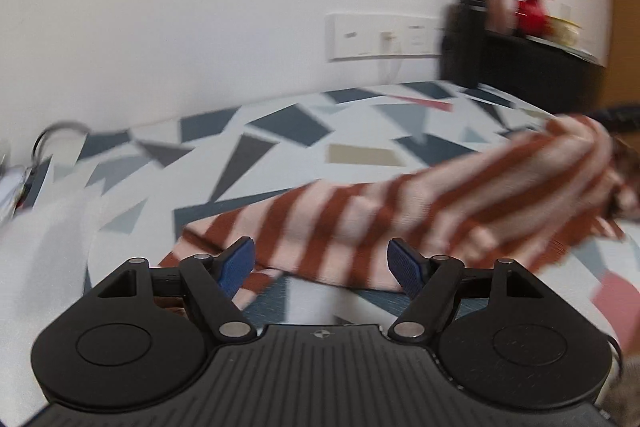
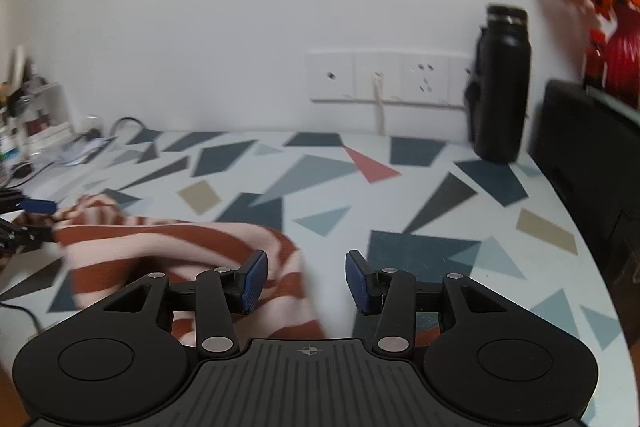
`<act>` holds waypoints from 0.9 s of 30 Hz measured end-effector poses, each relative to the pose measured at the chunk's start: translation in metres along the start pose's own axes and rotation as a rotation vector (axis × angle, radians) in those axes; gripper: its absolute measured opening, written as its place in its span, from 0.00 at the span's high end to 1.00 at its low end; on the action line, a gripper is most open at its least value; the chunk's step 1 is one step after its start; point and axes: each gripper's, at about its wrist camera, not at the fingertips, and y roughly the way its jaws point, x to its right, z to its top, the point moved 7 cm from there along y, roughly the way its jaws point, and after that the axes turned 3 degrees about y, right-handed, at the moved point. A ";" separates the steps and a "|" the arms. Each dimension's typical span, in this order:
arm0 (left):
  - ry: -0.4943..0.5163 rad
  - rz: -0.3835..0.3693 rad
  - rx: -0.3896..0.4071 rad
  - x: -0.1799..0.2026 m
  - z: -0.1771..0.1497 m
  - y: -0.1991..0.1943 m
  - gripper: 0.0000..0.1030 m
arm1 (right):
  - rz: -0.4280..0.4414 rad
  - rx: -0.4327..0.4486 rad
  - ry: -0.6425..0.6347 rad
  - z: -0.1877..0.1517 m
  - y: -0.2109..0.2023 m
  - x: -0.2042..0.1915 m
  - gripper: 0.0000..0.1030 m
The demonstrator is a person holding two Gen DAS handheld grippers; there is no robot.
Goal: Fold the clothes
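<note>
Rust-and-pink striped knit garment (image 1: 400, 211) lying bunched on the table with a geometric-patterned cloth (image 1: 280, 131). In the left wrist view its long axis runs from about 8 o'clock, near the camera, up toward 2 o'clock, where the far end is lifted off the cloth; motion blur hides what holds it there. Left gripper (image 1: 321, 263): blue pads spread wide, nothing between them, the garment's near edge just beyond. Right gripper (image 2: 307, 281): pads likewise parted and empty, the garment passing under its left pad. Only the right wrist view shows the black flask (image 2: 500, 83) at 2 o'clock, sharply, and a blue-padded tool (image 2: 38, 206) at 9 o'clock touching the garment's end.
</note>
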 end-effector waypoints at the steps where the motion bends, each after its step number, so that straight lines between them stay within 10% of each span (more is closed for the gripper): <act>1: 0.047 -0.018 0.002 0.011 -0.001 -0.004 0.27 | 0.005 0.000 -0.012 -0.001 -0.003 -0.003 0.60; 14: 0.468 -0.153 -0.032 0.106 -0.016 0.023 0.35 | 0.034 -0.024 -0.099 -0.030 -0.025 -0.020 0.51; 17: 0.469 -0.150 -0.016 0.107 -0.012 0.032 0.49 | 0.026 -0.034 -0.122 -0.034 -0.024 -0.020 0.50; 20: 0.459 -0.152 -0.016 0.108 -0.011 0.039 0.85 | 0.019 -0.038 -0.141 -0.035 -0.021 -0.020 0.48; 27: 0.318 -0.107 0.103 0.087 0.011 0.016 0.91 | -0.016 0.047 -0.071 -0.016 -0.028 0.005 0.92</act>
